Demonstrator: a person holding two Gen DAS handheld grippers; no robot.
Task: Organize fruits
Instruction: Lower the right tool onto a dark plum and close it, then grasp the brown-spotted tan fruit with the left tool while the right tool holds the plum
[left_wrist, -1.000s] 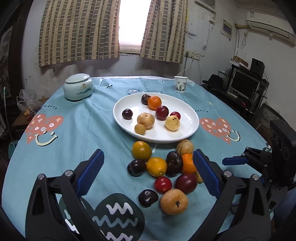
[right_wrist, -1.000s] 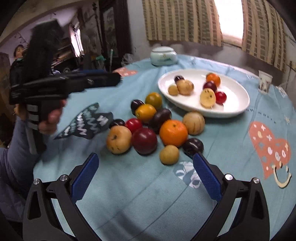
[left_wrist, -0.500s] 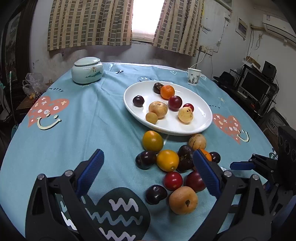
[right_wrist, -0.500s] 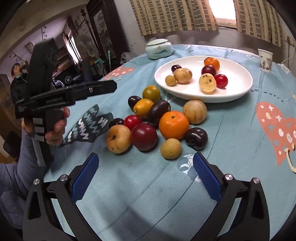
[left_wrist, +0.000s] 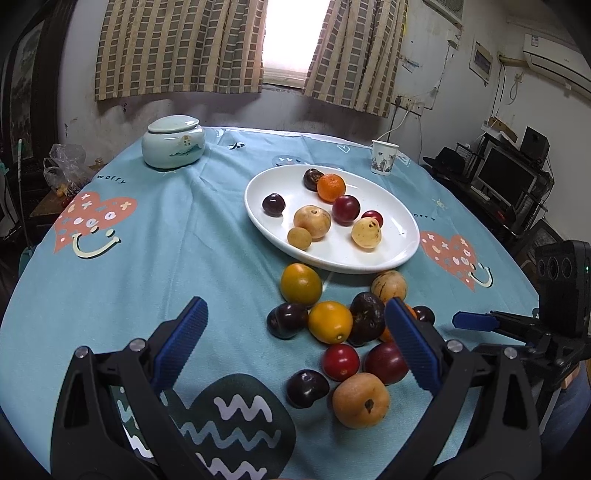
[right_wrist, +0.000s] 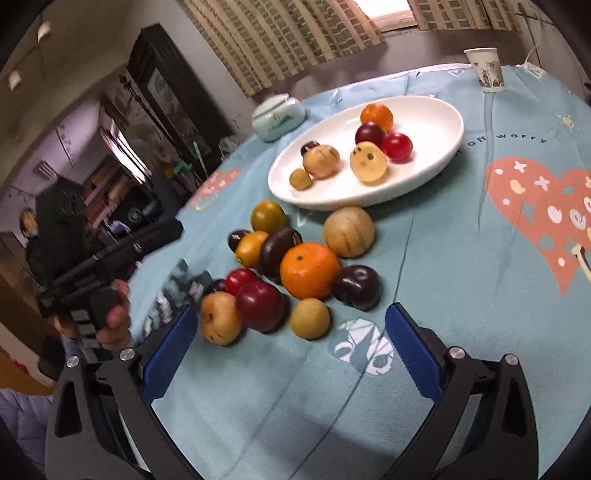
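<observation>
White oval plate sits on the teal tablecloth, past the middle of the table. It holds eight fruits: a mandarin with a dark wrinkled fruit touching it at the far end, a dark plum apart on the left, a tan pear-like fruit with a small yellow-brown one against it, a dark red plum, a small red fruit and a pale spotted fruit. Loose pile of fruits lies on the cloth just beside the plate's near rim, pieces touching one another: a large orange in the middle, a striped tan fruit nearest the plate, a dark plum, a small tan fruit, a deep red plum, a russet apple-like fruit, plus yellow-orange and dark ones behind. Right gripper hangs above the cloth with jaws spread wide, nothing between them; the small tan fruit lies just ahead of the gap. Left gripper is likewise spread and empty, the pile ahead and toward its right finger, which hides part of the pile. In the right wrist view, a hand grips the left tool's handle. At the far edge, a lidded ceramic jar and a paper cup, well apart.
</observation>
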